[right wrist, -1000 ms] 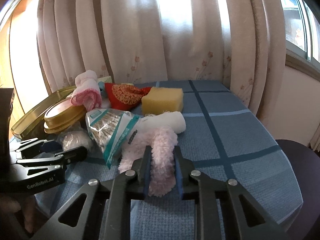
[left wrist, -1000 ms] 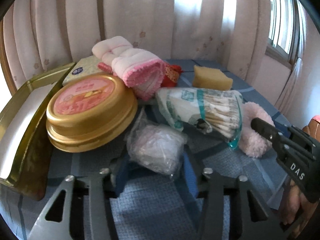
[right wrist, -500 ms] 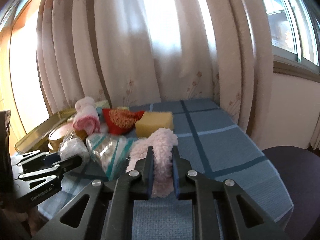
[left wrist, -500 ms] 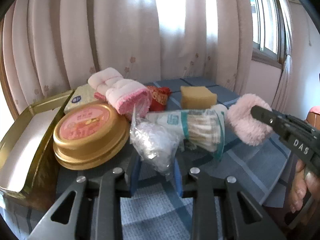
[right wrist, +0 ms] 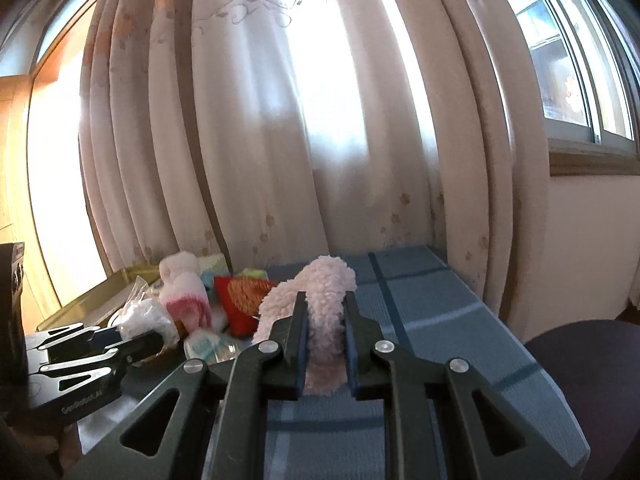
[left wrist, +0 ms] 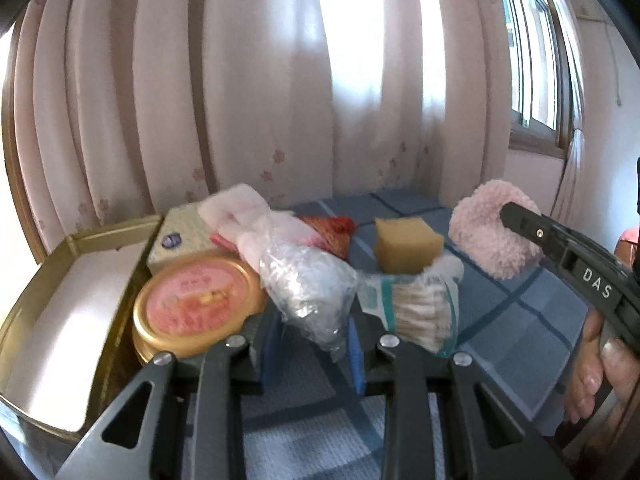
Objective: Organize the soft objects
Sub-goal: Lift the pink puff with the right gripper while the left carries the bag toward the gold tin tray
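Both soft things have come up off the blue checked table [left wrist: 520,320] since a second ago, and both views now show more curtain and less table. Back then the left hand-held gripper [left wrist: 312,344] stood wide around the clear crinkly plastic bag of white fluff [left wrist: 308,284]; now its blue pads are squeezed in narrow on the bag's bottom end. The right hand-held gripper [right wrist: 326,344] is pinched tight on the fluffy pale pink furry piece [right wrist: 320,300], which sticks up and forward from between the pads.

To do this step well, I think each hand should keep its squeeze firm and lift gently. The bag looks slippery and is held only by its end, so it could slide out. The open gold tin tray with a white inside [left wrist: 60,280] sits to the left of the left hand-held gripper, and it looks like a good home for them.

The bag is shiny and wrinkled, with soft white stuff packed inside. The pink piece is curly like lamb's wool and bends over at the top. It hangs in the air to the right of the left hand-held gripper
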`<state>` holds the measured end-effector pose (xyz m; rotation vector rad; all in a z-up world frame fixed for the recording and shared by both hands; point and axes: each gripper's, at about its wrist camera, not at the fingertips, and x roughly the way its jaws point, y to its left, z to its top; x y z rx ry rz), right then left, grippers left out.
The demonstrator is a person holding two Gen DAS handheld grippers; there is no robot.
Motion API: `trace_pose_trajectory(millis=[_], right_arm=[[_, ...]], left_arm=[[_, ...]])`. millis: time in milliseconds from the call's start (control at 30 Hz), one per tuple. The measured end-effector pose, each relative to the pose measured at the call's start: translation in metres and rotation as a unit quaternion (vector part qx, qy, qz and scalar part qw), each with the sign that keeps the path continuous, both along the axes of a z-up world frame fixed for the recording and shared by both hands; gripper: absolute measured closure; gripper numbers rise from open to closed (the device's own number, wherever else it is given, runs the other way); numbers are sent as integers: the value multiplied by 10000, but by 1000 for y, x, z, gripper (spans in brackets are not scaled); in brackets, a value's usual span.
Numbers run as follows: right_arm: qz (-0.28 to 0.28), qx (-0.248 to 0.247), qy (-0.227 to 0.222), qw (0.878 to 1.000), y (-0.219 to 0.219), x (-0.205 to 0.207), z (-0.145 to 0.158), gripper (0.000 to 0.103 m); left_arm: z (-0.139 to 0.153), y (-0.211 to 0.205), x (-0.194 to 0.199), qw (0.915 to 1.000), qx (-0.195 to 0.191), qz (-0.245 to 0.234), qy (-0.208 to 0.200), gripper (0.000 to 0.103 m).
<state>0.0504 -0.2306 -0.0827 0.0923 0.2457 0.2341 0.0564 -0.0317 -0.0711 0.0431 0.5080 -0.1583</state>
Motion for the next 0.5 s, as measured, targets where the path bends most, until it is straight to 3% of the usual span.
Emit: trace_pose_trajectory(millis=[500], right_arm=[[24,47,-307,9995,24,28,16,87]], left_arm=[[4,23,25,9994,-142,316,-3,76]])
